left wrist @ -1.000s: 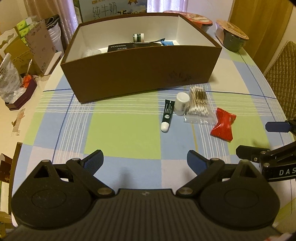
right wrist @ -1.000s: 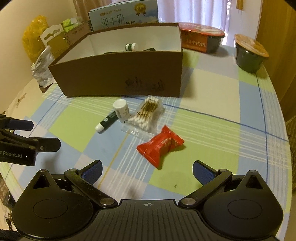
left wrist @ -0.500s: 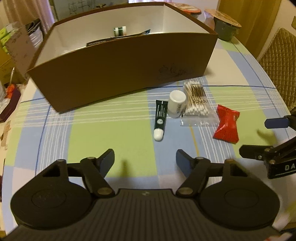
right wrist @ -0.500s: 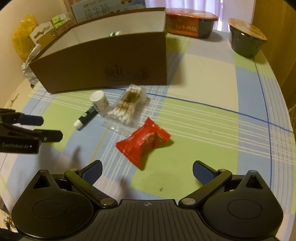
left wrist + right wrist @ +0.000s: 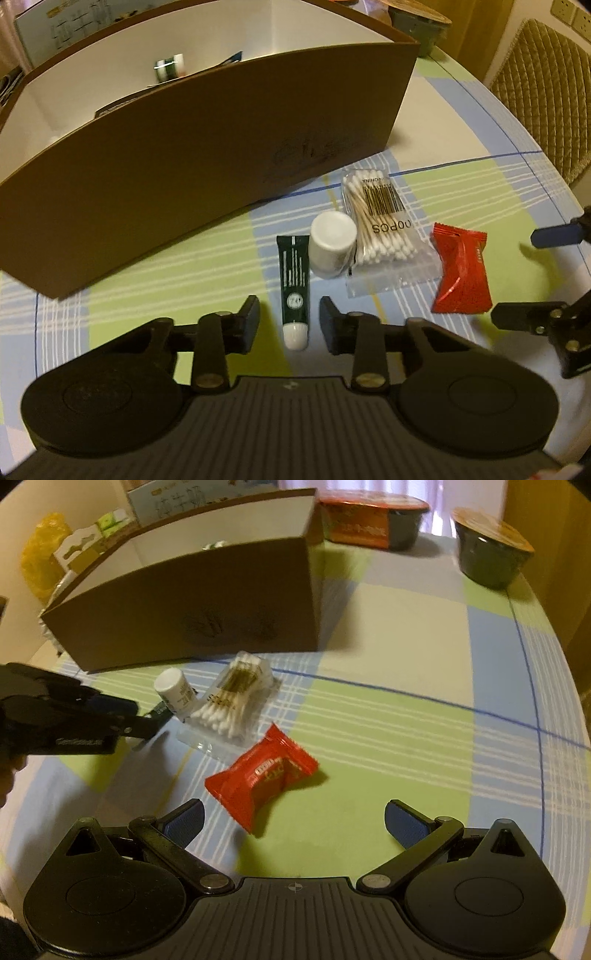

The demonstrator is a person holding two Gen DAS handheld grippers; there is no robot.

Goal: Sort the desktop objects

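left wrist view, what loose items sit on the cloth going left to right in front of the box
green tube → white bottle → cotton swab bag → red packet

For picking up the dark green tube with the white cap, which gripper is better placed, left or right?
Left. The left gripper already straddles the dark green tube, jaws closing, pads not yet touching. The right gripper is wide open near the red snack packet.

Two lidded instant-noodle bowls [image 5: 373, 520] [image 5: 491, 559] stand beyond a quilted chair back [image 5: 546, 99].
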